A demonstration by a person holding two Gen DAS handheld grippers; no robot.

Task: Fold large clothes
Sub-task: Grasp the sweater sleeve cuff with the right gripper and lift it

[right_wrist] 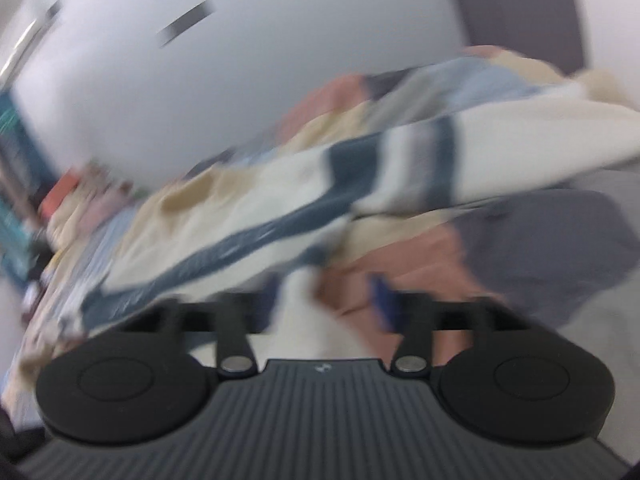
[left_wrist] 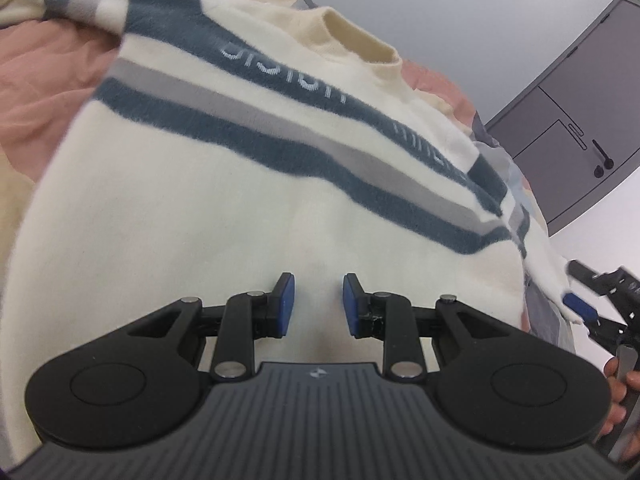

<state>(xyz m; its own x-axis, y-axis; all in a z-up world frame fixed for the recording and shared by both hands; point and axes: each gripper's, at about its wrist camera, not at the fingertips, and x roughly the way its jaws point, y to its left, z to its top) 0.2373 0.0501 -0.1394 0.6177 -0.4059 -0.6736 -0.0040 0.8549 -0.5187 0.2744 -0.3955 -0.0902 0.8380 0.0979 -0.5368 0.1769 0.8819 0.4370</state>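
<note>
Light even, soft, diffuse; source not visible. No glare, no hard shadows.

Left wrist view: mostly sharp. Sweater [left_wrist: 248,184] stripes slightly soft, fuzzier toward top left. Faint shadow on fabric under left gripper [left_wrist: 319,304]. Strong fisheye bending: cabinet [left_wrist: 576,120] edges curve at right rim.

Right wrist view: heavy motion blur throughout. Sweater [right_wrist: 320,200] smeared, wall marks streaked, far-left clutter unreadable. Right gripper [right_wrist: 326,300] fingers blurred; its body nearer the lens is crisper.
</note>
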